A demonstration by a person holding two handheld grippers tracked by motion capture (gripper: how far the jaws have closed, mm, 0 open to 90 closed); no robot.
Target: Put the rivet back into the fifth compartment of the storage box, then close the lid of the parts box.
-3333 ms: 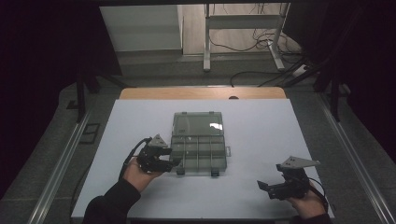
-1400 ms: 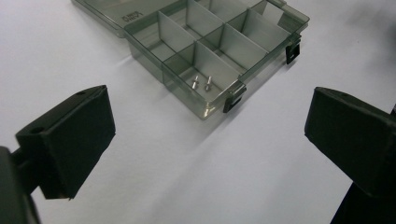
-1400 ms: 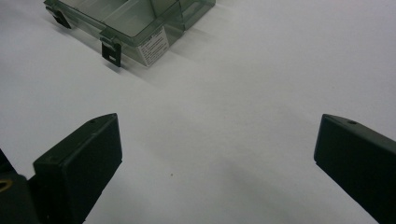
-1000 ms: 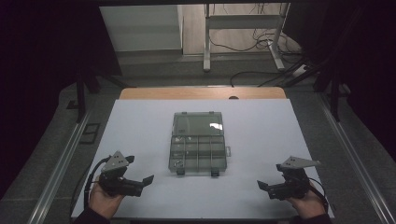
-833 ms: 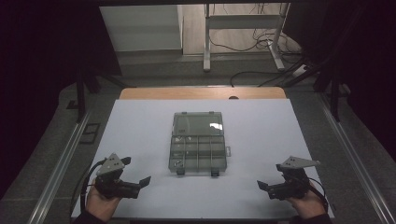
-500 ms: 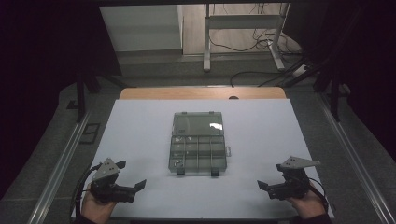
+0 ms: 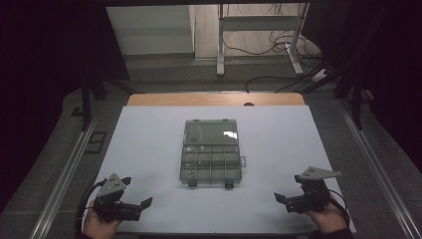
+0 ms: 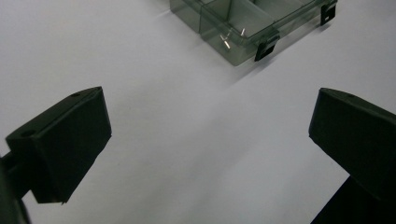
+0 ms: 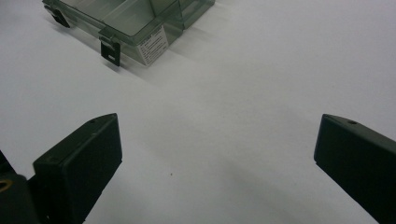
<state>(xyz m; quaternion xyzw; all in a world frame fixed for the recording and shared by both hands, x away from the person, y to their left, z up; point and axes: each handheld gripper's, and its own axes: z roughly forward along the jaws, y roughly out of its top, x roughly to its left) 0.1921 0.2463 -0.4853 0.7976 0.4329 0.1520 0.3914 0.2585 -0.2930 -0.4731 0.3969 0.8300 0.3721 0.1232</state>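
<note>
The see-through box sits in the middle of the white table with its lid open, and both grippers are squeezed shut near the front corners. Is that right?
Not quite. Both grippers are open, not shut. Each gripper view shows its two black jaws spread wide with bare table between them. The rest holds: in the high view the box lies open mid-table, with the left gripper and right gripper near the front corners.

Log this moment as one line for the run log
left gripper: open, empty, near-left table corner | right gripper: open, empty, near-right corner | organizer box: mid-table, untouched | screws: in its corner compartment
</note>
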